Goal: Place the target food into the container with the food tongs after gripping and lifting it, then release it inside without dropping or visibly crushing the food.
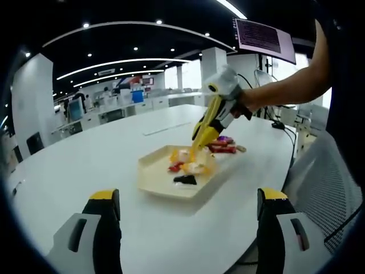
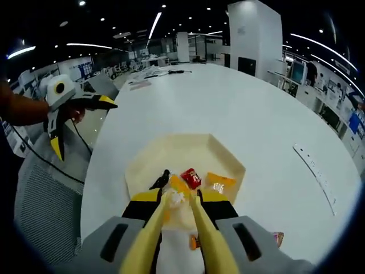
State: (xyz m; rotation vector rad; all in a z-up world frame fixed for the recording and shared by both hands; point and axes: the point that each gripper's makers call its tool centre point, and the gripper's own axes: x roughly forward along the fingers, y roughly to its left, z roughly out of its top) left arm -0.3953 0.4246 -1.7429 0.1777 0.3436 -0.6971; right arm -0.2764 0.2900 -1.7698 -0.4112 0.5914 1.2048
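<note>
A cream hexagonal tray [image 1: 154,185] [image 2: 171,148] lies on the white table and holds several snack packets: red [image 2: 191,178], black [image 2: 160,180], orange [image 2: 220,182]. My right gripper [image 1: 215,121] [image 2: 181,201] is shut on yellow food tongs [image 1: 204,132] [image 2: 149,234]. The tong tips reach down into the tray, and a pale packet [image 2: 174,200] sits between them. I cannot tell whether that packet is off the tray floor. My left gripper [image 1: 188,197] [image 2: 82,125] stands wide open and holds nothing, near the table edge on the near side of the tray.
More packets [image 1: 224,145] lie on the table just beyond the tray, one [image 2: 278,237] beside my right gripper. A person's arm [image 1: 285,85] holds the right gripper. A mesh chair [image 1: 328,182] [image 2: 45,194] stands at the table edge. Office desks fill the background.
</note>
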